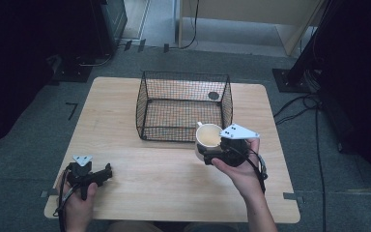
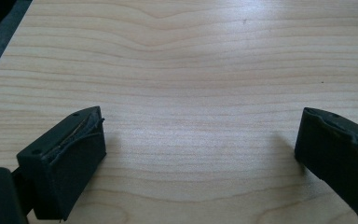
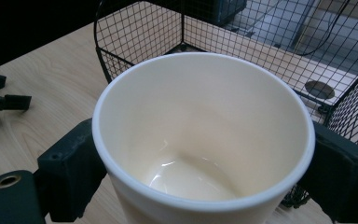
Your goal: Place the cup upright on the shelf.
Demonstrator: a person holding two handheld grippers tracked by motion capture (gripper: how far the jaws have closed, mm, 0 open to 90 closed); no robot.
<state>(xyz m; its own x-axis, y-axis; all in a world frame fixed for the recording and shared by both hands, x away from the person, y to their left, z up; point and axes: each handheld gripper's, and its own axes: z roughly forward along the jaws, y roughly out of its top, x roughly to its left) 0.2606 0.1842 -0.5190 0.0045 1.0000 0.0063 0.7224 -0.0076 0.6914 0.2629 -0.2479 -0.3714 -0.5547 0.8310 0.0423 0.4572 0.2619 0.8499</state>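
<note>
While clamped from both sides, cream mug (image 3: 200,140) held upright in right tongs (image 1: 221,151), one black jaw pressed against each flank of its wall just under the white rim; seen empty inside, glossy at the bottom; in the high view, carried just above the wooden worktop (image 1: 164,179), right at the near right corner of the black wire basket (image 1: 183,104), small handle turned toward the basket; whether touching the mesh, impossible to tell; grey three-cornered plate sitting on top of the tongs, hand (image 1: 239,169) wrapped beneath, cable trailing along the wrist.

Seen along the right tongs' own jaws, basket (image 3: 242,42) rising close behind the mug, open at the top, a dark round disc (image 3: 320,89) lying on its floor toward the far side; same disc (image 1: 214,95) visible from above near the basket's far right corner.

Well apart, near the front left corner of the worktop, left tongs (image 1: 107,172) held low in the other hand (image 1: 77,200), pointing toward the middle of the board; spread wide, gripping nothing; between the two black jaws, bare pale wood grain (image 2: 200,140), faint shadows beside each pad; resting on the surface or hovering just over it, hard to say.

Around the worktop, grey carpeted floor (image 1: 24,145), cables at the right, dark stands at the back.
</note>
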